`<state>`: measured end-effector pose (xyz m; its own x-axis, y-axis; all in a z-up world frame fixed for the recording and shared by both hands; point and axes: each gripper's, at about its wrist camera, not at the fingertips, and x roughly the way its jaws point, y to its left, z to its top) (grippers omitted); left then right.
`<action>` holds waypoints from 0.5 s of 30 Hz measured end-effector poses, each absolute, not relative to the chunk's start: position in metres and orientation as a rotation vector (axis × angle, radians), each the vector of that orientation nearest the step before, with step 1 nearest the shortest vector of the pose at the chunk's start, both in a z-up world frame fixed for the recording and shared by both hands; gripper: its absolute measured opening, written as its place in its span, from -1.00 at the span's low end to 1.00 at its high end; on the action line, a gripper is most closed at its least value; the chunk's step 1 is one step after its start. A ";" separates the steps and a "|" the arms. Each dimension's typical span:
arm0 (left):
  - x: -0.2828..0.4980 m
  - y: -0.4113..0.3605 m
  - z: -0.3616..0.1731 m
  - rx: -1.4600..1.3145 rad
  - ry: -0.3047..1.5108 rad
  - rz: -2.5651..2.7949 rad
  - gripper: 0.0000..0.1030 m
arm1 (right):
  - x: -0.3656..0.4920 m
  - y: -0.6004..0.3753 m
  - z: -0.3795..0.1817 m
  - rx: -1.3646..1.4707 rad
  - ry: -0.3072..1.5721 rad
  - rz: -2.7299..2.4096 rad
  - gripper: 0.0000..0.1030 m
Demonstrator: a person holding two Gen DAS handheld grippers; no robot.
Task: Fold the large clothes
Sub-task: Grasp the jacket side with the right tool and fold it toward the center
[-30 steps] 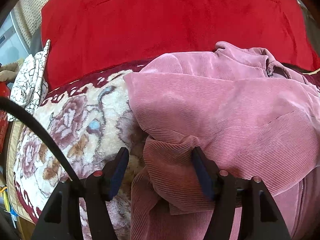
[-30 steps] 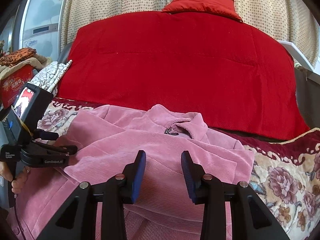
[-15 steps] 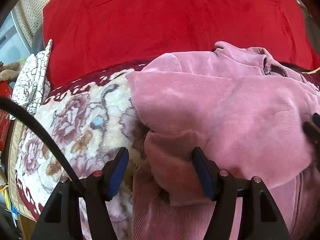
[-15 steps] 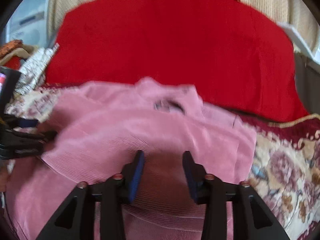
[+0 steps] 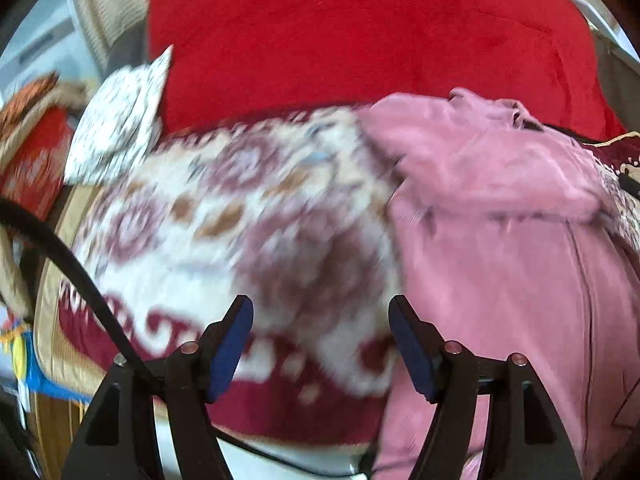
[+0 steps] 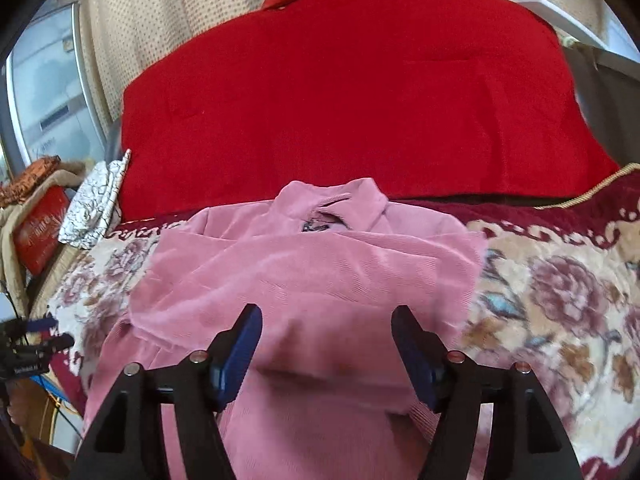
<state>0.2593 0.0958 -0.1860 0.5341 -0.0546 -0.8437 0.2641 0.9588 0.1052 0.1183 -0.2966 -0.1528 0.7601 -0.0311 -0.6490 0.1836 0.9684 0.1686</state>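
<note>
A pink corduroy jacket (image 6: pixel 320 264) lies on the bed with its collar toward the red quilt and both sleeves folded across its chest. My right gripper (image 6: pixel 326 328) hovers over the jacket's middle. Its jaws are opening, and the cloth lies below them without being pinched. In the left wrist view the jacket (image 5: pixel 500 220) is off to the right. My left gripper (image 5: pixel 320 320) hangs over the floral blanket near the bed's edge, its jaws opening with nothing between them. The left gripper (image 6: pixel 50 332) also shows at the far left of the right wrist view, clear of the jacket.
A floral blanket (image 6: pixel 560 300) covers the bed, with a thick red quilt (image 6: pixel 340 100) piled behind the jacket. A white cloth with black lines (image 6: pixel 92 204) and a red box (image 6: pixel 38 228) sit at the left. A black cable (image 5: pixel 60 256) crosses the left wrist view.
The left gripper has pulled off the folded sleeve and swung left over the floral blanket. The right gripper's jaws have widened a lot above the jacket. The picture is blurred from fast motion.
</note>
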 end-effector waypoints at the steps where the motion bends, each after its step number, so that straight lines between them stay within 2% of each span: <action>1: 0.252 0.107 -0.191 0.215 1.010 -0.188 0.38 | 0.110 -0.301 -0.153 0.235 0.714 -0.112 0.39; 5: 0.223 0.136 -0.208 0.135 1.058 -0.241 0.38 | 0.078 -0.316 -0.160 0.230 0.799 -0.067 0.39; 11: 0.205 0.138 -0.220 0.096 1.067 -0.302 0.39 | 0.028 -0.347 -0.189 0.297 0.907 -0.002 0.39; 15: 0.207 0.138 -0.230 0.000 1.121 -0.400 0.53 | 0.018 -0.370 -0.215 0.444 0.989 0.074 0.39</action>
